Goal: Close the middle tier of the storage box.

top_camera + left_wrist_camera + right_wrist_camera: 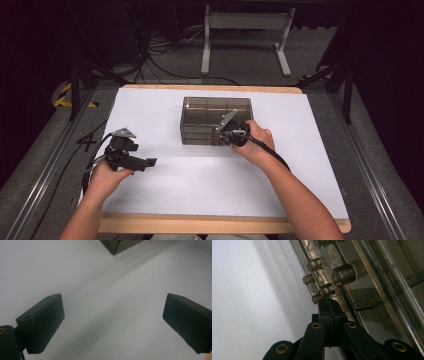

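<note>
The left tongs (149, 162) hang over the bare white table (200, 175), close to the person's side, and their jaws stand wide apart with nothing between them. From these tongs the box is up ahead and off to one side, well apart; one corner of it peeks in at the top of the left gripper view. The right tongs (329, 308) are farther out, right up against the near wall of the smoky see-through box (216, 120). Their jaws are squeezed tight together, and their tip sits just under a bunch of small clear knobs (319, 277) on the box's front. I cannot tell if a thin edge of plastic is pinched between them or if they only press against it. The box sits out toward the far middle of the table, past the right tongs. It looks like hard plastic, so it should be stiff and light, and its smooth sides will be slippery. It could crack or scratch if it is squeezed hard or bumped. The flat walls are too wide and slick to grab well. The little knobs or a thin front edge look like the best place to take hold, with a gentle, steady pull. The box might slide on the table, so the open left tongs could help hold it in place.
</note>
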